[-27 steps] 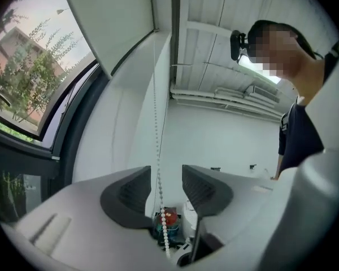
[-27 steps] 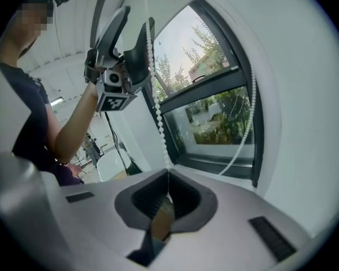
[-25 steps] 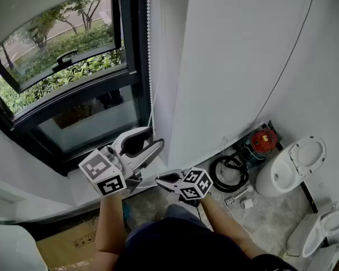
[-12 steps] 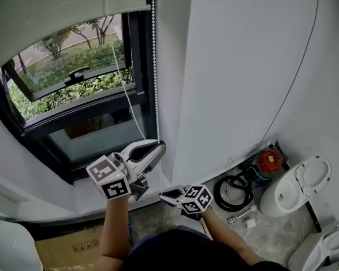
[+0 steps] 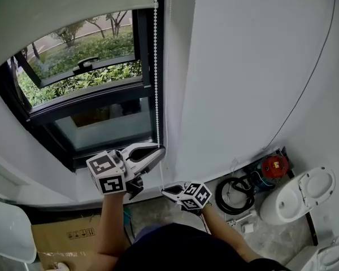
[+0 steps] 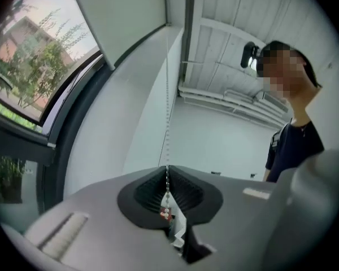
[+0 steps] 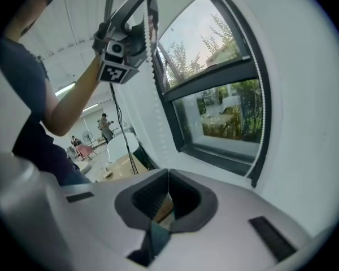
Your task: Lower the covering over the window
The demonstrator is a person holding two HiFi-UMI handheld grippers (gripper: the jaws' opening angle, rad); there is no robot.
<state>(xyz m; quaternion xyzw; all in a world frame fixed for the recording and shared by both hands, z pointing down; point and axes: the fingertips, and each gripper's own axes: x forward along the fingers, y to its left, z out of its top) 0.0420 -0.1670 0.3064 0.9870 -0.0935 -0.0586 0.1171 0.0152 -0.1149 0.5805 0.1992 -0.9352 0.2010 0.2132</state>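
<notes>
On your left gripper (image 5: 160,151) the fingers have just been closing and now pinch the bead chain (image 5: 156,66) at the window's (image 5: 85,97) right edge. The blind (image 5: 62,4) covers only the window's top. Your right gripper (image 5: 167,192), below the window, has its fingers closed on nothing.

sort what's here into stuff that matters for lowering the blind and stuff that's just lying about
For the job:
- roller blind
- bead chain
- window
- left gripper, whose jaws have just been closing, with the bead chain pinched between them
- right gripper, shut and empty

Lying about:
- toilet
- black coiled hose
- red tool
- cardboard box
</notes>
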